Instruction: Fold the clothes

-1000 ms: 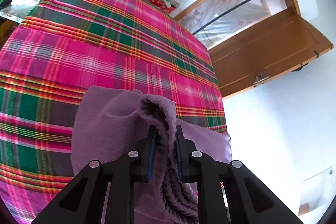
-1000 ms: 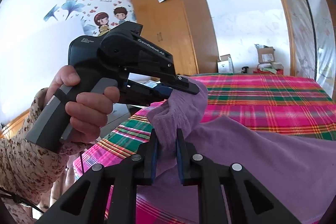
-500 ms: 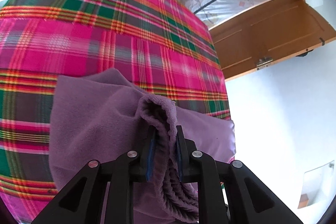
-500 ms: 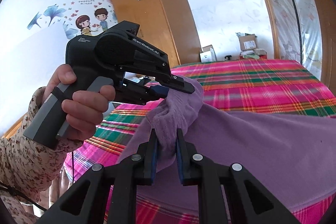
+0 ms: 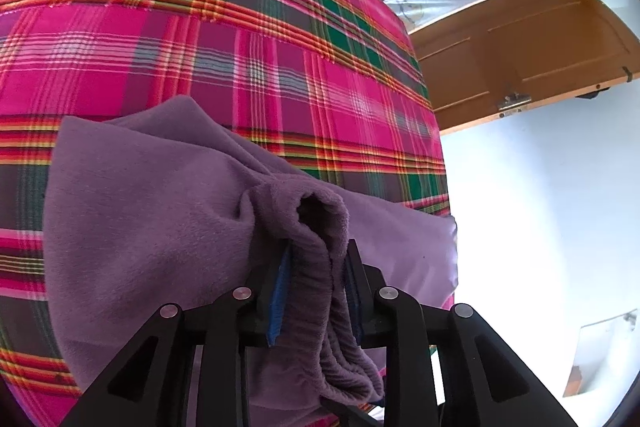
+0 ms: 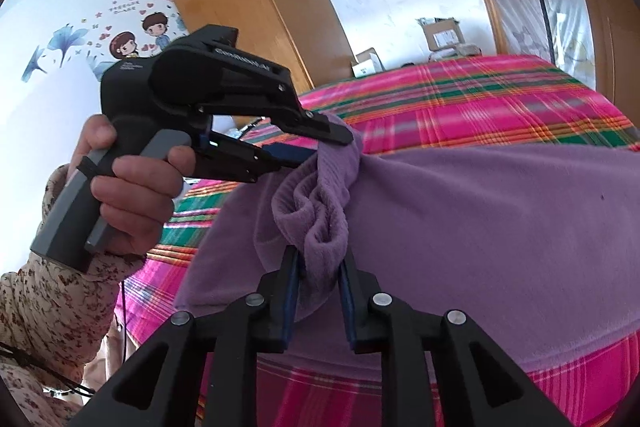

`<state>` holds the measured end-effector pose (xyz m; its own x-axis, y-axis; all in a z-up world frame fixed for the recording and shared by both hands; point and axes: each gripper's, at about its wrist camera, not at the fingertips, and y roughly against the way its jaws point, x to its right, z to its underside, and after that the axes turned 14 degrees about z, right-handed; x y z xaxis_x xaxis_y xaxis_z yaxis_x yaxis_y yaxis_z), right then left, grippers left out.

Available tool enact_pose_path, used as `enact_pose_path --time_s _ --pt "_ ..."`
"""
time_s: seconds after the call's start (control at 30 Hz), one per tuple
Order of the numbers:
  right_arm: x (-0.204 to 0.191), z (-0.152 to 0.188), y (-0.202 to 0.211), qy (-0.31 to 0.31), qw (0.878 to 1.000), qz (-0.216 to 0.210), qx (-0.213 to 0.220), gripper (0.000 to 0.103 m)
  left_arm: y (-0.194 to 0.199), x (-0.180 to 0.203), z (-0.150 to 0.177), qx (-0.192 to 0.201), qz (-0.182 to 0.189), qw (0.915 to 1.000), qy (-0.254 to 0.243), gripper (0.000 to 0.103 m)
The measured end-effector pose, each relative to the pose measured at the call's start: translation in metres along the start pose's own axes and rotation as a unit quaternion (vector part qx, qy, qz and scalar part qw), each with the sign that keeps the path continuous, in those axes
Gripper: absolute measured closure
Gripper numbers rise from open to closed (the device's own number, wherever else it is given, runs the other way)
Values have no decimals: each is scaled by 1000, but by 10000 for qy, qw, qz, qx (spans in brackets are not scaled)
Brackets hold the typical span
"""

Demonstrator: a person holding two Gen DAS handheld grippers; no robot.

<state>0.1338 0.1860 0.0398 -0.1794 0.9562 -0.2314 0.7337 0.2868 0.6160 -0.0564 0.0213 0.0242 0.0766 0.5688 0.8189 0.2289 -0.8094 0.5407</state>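
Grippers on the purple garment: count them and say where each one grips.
2. The left gripper pinches the purple garment at a bunched ribbed edge; the right gripper clamps a fold just below it. None seems hidden.

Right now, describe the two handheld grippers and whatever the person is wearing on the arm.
The left gripper is a matte black pistol-shaped unit with white lettering on its housing, a grey handle and trigger, and blue pads lining its jaws. The right gripper shows black angular linkages with silver rivets and the same blue pads. The sleeve is cream with small dark red flowers. A thin black cable runs below it.
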Motion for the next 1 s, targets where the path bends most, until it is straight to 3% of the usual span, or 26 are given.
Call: enact_pose_path --time_s 0.2,0.5,0.73,0.87,1.0 --pt "10 4 -9 -109 9995 -63 -274 81 5 2 3 20 160 9998 -123 72" --pt "25 10 -13 -328 9977 -335 -481 77 45 1 15 530 214 9978 -324 72" --pt "50 -1 -12 -1017 9907 -801 -423 55 83 -34 37 1028 44 9947 24 72" --pt "54 -16 -31 -1223 9860 -956 -611 51 95 -46 48 1203 -31 9927 106 72" --pt "56 -32 -53 -1399 9801 -1129 -835 48 97 -60 55 1127 -38 9934 224 72"
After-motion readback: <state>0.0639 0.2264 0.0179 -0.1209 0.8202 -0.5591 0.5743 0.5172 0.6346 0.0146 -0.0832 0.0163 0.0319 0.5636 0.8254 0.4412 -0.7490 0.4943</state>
